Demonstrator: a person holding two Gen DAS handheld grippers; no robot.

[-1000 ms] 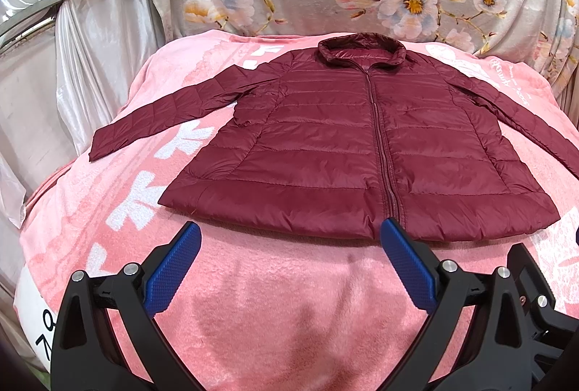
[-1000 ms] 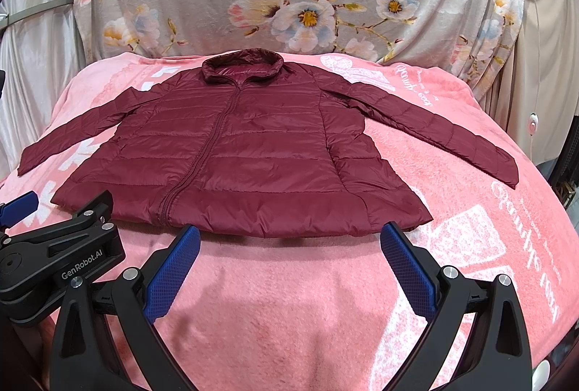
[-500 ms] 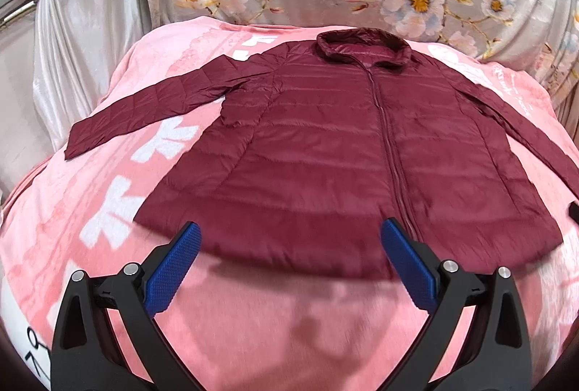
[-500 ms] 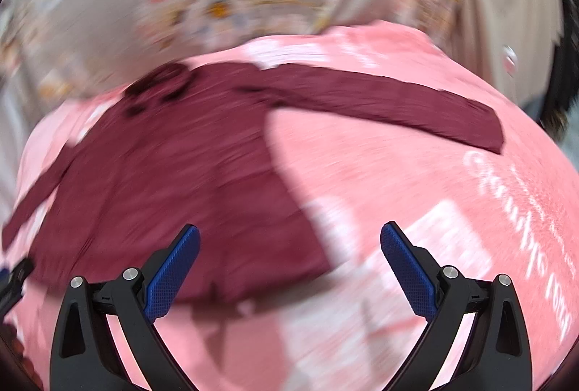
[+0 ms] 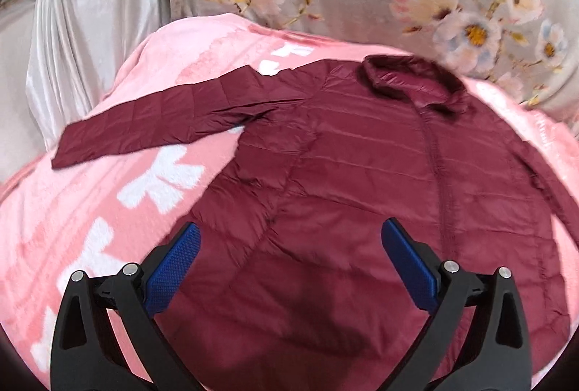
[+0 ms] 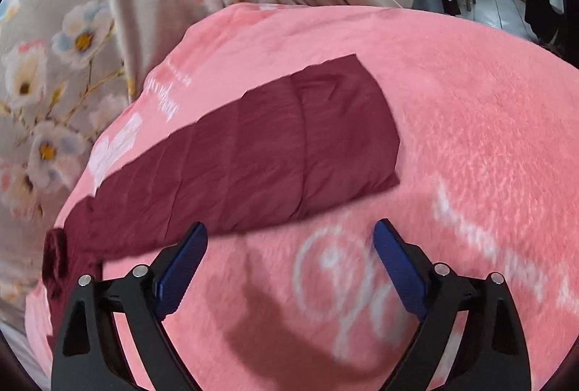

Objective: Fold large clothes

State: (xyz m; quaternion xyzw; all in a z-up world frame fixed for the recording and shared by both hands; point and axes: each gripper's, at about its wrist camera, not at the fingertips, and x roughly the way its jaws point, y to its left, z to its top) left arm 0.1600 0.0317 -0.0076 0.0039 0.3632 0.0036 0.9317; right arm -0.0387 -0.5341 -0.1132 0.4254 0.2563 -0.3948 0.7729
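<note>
Since the earlier frames, both views have closed in on the jacket [image 5: 362, 192], lying flat on the pink blanket [image 5: 90, 210]. Left hand-held gripper [image 5: 289, 257]: spread, empty, over the hem. Right hand-held gripper [image 6: 289, 257]: wide, closing, empty, below the sleeve [image 6: 271, 156] at centre frame.

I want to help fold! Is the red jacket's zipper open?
No, the jacket lies flat on the pink blanket, zipped shut up to its collar.

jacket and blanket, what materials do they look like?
Jacket: thin woven synthetic shell, probably nylon or polyester, over padded fill; slight sheen, stitched horizontal quilt channels, fine wrinkles. Fill type can't be told.
Blanket: plush fleece, likely polyester; fuzzy matte pile, soft-edged white print.
</note>
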